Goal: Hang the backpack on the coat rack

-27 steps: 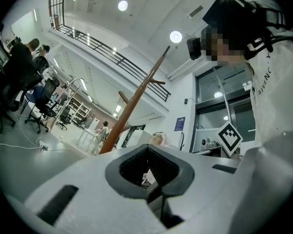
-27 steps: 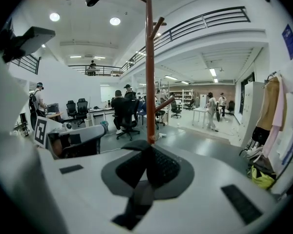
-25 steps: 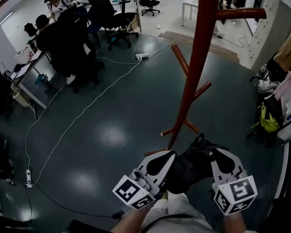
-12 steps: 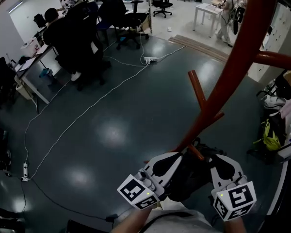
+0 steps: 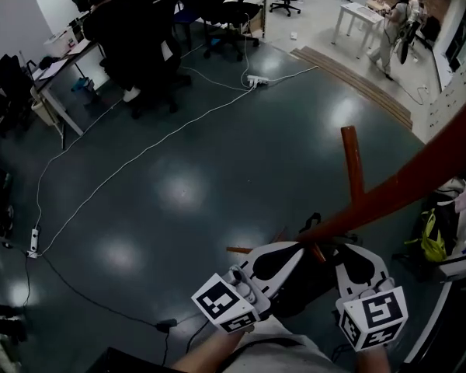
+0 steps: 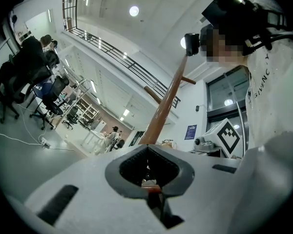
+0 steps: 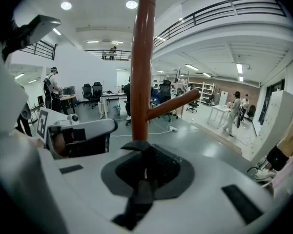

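- two grippers, left gripper (image 5: pixel 286 255) and right gripper (image 5: pixel 352 256), jaws narrow, each pinching black backpack (image 5: pixel 301 290) fabric.
- red-brown coat rack (image 5: pixel 408 179) pole stands just beyond.

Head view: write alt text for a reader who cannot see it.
Seen from above, the left gripper and the right gripper grip a black backpack between them, right by the slanting pole of a reddish-brown coat rack. Behind lies a glossy dark floor with a white cable and office chairs.

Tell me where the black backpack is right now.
Head view, lower right: the black backpack is held between the left gripper and right gripper, just under the reddish-brown coat rack pole.
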The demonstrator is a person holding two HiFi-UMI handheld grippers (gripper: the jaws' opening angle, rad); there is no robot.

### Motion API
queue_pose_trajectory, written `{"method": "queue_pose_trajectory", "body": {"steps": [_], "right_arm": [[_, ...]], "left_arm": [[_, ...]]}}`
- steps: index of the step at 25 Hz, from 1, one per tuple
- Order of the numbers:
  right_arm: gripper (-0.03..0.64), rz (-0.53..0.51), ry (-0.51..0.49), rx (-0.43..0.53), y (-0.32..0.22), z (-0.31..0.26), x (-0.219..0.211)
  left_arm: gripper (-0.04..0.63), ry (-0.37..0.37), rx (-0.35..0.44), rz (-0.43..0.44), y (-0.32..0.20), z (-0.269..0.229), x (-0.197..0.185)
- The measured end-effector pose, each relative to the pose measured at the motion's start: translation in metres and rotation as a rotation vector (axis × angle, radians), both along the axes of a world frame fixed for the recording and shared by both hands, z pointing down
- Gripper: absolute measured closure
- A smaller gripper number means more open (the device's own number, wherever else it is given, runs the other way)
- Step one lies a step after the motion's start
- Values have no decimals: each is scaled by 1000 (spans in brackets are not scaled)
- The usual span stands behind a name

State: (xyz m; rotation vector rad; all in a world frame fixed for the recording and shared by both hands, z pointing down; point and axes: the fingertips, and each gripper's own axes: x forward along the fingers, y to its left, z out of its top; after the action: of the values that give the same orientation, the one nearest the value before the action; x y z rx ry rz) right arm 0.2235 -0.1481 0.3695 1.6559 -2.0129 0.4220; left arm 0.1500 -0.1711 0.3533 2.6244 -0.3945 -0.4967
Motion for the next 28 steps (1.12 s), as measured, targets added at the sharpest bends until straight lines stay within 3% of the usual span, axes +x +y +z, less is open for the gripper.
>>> {"method": "queue_pose_trajectory", "body": {"steps": [13, 19, 28], "right_arm": [[584, -116, -44, -177, -16, 29, -19], [583, -178, -15, -259, -15, 37, -28], [578, -240, 36, -294, -14, 41, -26]], "left_arm": [[586, -23, -14, -35, -17, 17, -3], [585, -13, -35, -55, -23, 19, -14], [584, -7, -37, -59, -24, 21, -13]]}}
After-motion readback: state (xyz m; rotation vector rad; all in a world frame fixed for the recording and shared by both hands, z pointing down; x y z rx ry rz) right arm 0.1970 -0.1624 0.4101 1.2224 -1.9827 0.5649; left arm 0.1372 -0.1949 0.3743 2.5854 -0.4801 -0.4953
